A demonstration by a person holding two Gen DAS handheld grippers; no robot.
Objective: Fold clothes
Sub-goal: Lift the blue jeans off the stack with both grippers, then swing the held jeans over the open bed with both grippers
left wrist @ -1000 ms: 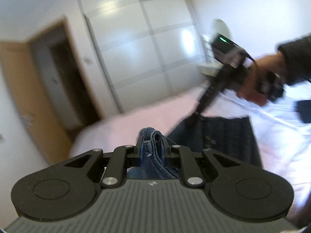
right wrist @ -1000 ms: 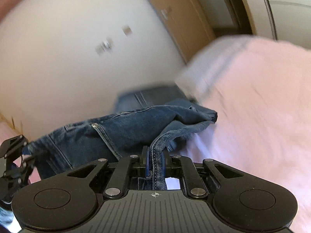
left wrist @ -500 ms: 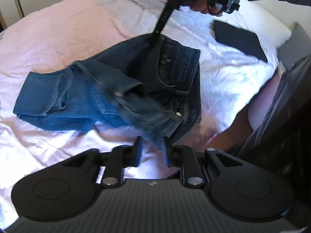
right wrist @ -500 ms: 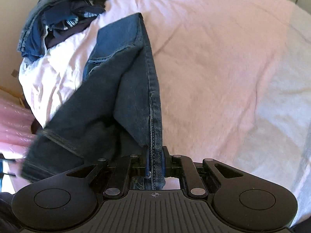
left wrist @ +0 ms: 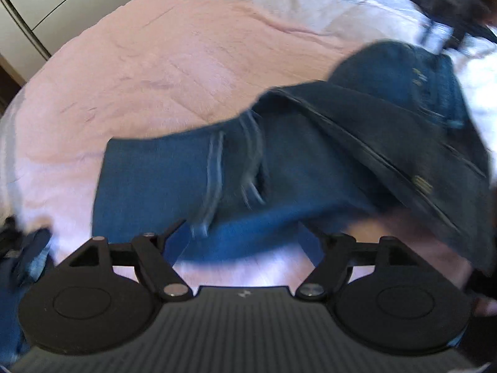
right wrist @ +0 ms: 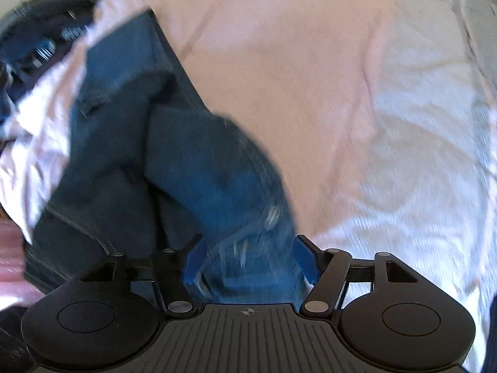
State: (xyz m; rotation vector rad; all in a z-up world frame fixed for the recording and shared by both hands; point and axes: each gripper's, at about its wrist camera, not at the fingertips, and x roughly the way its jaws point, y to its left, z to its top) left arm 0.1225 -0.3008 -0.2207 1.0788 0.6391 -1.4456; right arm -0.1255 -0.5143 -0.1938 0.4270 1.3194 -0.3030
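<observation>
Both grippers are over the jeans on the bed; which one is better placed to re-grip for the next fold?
Right, probably. The right gripper, jaws just opened, has jeans denim between them. The left gripper, likewise just opened, frames only their edge and bedsheet.

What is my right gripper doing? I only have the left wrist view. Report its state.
Observer: The right gripper has just been opening; its jaws now stand wide.
Operator: Say what lies between them.
Observer: A bunched fold of the blue jeans, no longer clamped, resting on the pink bedspread.
Operator: Name whatever lies beyond the jeans.
Observer: A pile of dark clothes, one of them striped, sits at the bed's far corner.
</observation>
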